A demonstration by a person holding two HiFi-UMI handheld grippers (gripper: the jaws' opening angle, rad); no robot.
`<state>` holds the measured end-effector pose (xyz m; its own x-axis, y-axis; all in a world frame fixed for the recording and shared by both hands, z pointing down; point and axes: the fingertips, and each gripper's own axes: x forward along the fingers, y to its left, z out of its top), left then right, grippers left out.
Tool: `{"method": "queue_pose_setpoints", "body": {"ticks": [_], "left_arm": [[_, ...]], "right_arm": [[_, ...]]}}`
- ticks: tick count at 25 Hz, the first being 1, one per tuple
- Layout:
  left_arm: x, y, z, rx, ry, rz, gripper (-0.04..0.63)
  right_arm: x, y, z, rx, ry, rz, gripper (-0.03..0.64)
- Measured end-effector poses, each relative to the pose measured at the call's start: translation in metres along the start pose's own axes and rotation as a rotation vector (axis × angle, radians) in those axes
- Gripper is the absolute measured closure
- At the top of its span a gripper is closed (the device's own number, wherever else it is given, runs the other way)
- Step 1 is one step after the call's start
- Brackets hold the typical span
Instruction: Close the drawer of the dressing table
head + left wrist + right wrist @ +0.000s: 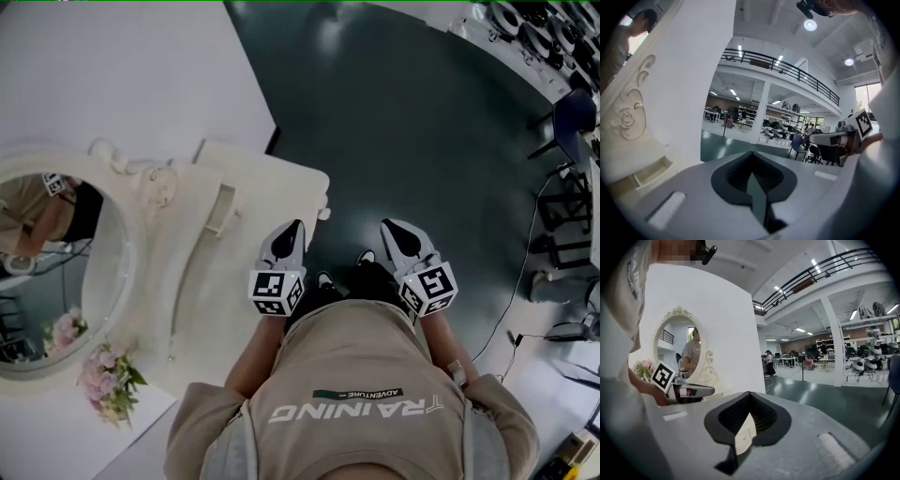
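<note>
The cream dressing table (pixel 272 192) stands at my left, with an oval mirror (pixel 56 281) at its back. A narrow drawer (pixel 222 208) on its top near the mirror looks pulled out. In the left gripper view it shows as an open recess (pixel 650 171) under the carved scrollwork. A small knob (pixel 324 214) sticks out at the table's front edge. My left gripper (pixel 293 228) hangs just past that edge, shut and holding nothing. My right gripper (pixel 389 227) is beside it over the floor, also shut and holding nothing. Neither touches the table.
Pink flowers (pixel 108 380) stand on the table by the mirror. Dark green floor (pixel 412 122) stretches ahead. Chairs and stands (pixel 567 122) with cables line the right side. A white wall (pixel 112 75) backs the table. The person's own torso fills the bottom of the head view.
</note>
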<state>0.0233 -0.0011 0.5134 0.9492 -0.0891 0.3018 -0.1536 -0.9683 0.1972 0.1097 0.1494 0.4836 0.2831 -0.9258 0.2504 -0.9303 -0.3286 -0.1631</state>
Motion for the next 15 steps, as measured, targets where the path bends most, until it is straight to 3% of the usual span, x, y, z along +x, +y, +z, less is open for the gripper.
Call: {"method": "queue_pose_setpoints", "body": {"ticks": [7, 15], "left_arm": [[0.018, 0.026, 0.017, -0.017, -0.013, 0.111, 0.578], [0.051, 0.069, 0.051, -0.073, -0.029, 0.314, 0.578]], "right_arm": [[0.062, -0.014, 0.009, -0.009, 0.023, 0.146, 0.615], [0.156, -0.031, 0.043, -0.158, 0.019, 0.413, 0.615]]}}
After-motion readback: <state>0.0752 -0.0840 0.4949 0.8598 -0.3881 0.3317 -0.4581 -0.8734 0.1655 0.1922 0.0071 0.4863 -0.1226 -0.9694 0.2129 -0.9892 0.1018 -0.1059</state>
